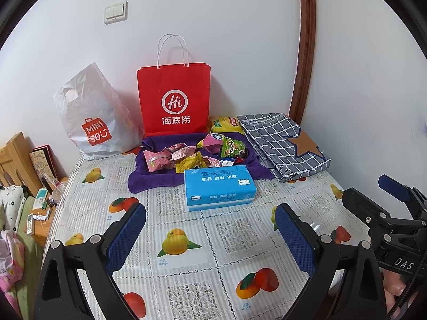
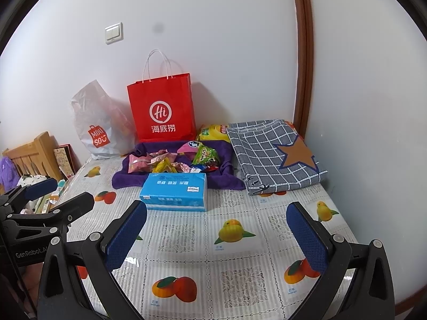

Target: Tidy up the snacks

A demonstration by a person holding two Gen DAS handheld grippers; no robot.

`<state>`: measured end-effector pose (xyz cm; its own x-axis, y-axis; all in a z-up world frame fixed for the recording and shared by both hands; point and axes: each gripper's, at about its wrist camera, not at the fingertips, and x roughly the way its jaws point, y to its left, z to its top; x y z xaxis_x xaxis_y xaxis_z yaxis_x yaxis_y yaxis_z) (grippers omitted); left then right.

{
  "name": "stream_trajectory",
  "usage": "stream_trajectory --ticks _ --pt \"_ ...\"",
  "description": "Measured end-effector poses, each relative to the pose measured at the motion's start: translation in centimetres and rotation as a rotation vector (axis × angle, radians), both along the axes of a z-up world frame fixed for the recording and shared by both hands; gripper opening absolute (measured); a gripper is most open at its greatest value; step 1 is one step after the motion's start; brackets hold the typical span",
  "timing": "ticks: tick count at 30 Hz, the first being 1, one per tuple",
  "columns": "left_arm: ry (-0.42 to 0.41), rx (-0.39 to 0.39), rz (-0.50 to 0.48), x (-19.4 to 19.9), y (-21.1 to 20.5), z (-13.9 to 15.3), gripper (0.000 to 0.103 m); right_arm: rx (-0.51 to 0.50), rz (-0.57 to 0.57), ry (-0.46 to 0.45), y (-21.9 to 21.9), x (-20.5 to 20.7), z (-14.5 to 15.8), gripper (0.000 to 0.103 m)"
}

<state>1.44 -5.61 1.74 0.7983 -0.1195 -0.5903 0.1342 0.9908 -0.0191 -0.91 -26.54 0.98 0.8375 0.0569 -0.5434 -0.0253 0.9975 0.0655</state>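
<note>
Two bags stand against the wall: one red paper bag (image 1: pixel 173 98) and one white plastic bag (image 1: pixel 92 117). One blue tissue pack (image 1: pixel 218 186), one purple towel (image 1: pixel 149 178), one checked folded cloth (image 1: pixel 283 146). The snack packets (image 1: pixel 197 152) overlap, roughly ten, hard to count exactly.

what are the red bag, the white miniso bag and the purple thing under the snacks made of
The red handled bag looks like matte paper: stiff flat sides, sharp creases, twisted white cord handles. The white Miniso bag seems thin glossy plastic: crinkled, slightly see-through, with a die-cut handle hole. The purple cloth under the snack packets looks like soft towel fabric, fuzzy and matte with limp folds.
</note>
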Motion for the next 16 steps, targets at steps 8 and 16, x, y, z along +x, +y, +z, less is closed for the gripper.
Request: stream_trajectory --ticks 8,16 --pt "0.000 0.002 0.000 -0.09 0.06 -0.02 0.098 -0.001 0.004 0.001 0.14 -0.02 -0.04 0.103" --pt "0.001 0.003 0.009 -0.11 0.22 -0.17 0.098 0.000 0.009 0.000 0.27 -0.06 -0.08 0.103"
